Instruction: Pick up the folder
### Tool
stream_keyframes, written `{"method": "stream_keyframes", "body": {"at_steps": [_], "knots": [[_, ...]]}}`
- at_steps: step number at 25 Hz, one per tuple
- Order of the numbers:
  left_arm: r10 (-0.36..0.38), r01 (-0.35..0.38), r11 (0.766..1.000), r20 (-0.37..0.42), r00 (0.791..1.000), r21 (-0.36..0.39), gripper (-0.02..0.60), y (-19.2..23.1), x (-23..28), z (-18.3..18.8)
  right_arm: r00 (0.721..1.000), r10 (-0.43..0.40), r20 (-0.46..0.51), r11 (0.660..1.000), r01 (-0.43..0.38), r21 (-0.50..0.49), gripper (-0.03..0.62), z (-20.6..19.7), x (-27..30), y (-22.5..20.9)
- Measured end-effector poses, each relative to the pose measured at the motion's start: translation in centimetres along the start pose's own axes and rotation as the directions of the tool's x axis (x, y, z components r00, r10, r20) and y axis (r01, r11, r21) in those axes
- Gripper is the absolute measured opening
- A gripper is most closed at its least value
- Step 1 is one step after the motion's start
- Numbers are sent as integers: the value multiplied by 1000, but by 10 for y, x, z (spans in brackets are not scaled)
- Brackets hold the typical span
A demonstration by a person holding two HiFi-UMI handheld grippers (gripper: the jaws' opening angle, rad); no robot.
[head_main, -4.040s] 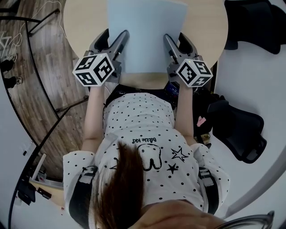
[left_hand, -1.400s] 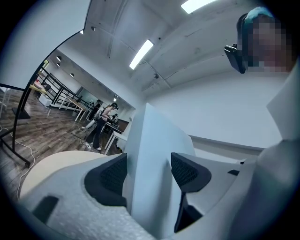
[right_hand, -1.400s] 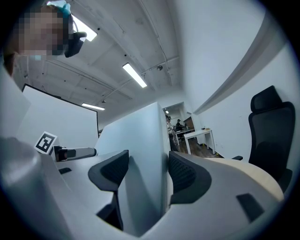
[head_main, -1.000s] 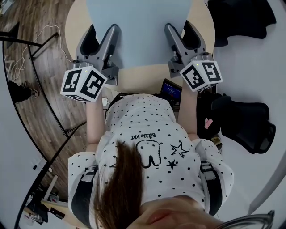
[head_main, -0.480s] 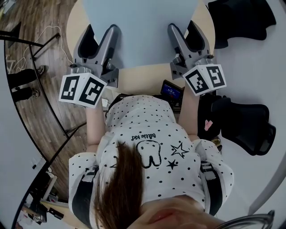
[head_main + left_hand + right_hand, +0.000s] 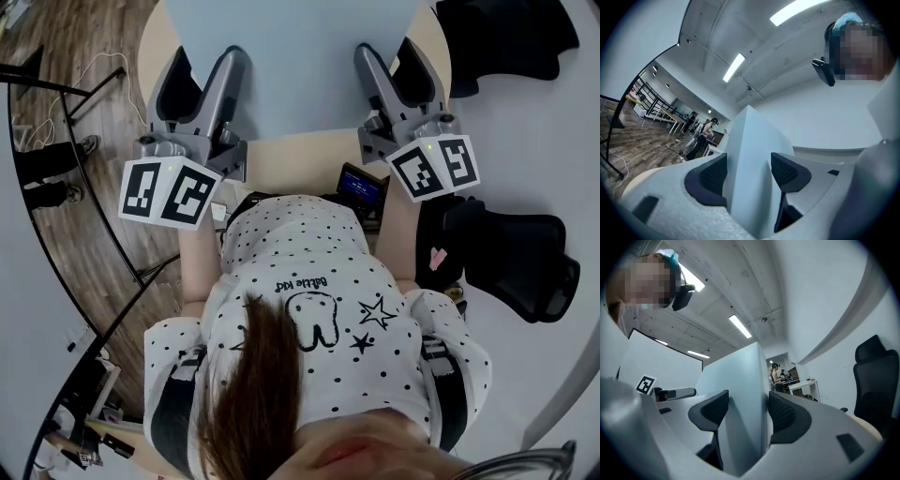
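A pale blue folder (image 6: 295, 66) fills the top middle of the head view, above a round tan table (image 6: 300, 159), with each gripper holding one side edge. My left gripper (image 6: 204, 61) is shut on its left edge. In the left gripper view the folder (image 6: 754, 159) stands on edge, pinched by that gripper (image 6: 747, 171), against the ceiling. My right gripper (image 6: 389, 52) is shut on the right edge. The right gripper view shows the folder (image 6: 740, 390) clamped in that gripper (image 6: 747, 413). The folder's far end runs out of the head view.
Black office chairs stand at the right (image 6: 511, 253) and top right (image 6: 506, 37). Wood floor, a black metal rail (image 6: 56, 159) and a standing person (image 6: 42, 178) are at the left. A small dark device with a blue screen (image 6: 359, 187) sits below the table's near edge.
Since four seconds ago both grippers have spread apart and risen with the folder, which now looms larger and higher in the head view. Over the last second the motion is slight.
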State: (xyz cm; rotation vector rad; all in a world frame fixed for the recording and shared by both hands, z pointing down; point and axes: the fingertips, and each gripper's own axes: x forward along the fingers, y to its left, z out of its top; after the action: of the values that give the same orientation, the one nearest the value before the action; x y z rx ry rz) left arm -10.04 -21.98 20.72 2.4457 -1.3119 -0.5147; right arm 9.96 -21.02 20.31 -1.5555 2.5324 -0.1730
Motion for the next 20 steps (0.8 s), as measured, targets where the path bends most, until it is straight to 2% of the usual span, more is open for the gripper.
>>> {"method": "stream_keyframes", "body": {"at_steps": [20], "knots": [[-14, 13, 999, 43, 999, 33, 290, -17, -10, 21, 998, 19, 51, 1000, -19, -14, 261, 22, -9, 12]]}}
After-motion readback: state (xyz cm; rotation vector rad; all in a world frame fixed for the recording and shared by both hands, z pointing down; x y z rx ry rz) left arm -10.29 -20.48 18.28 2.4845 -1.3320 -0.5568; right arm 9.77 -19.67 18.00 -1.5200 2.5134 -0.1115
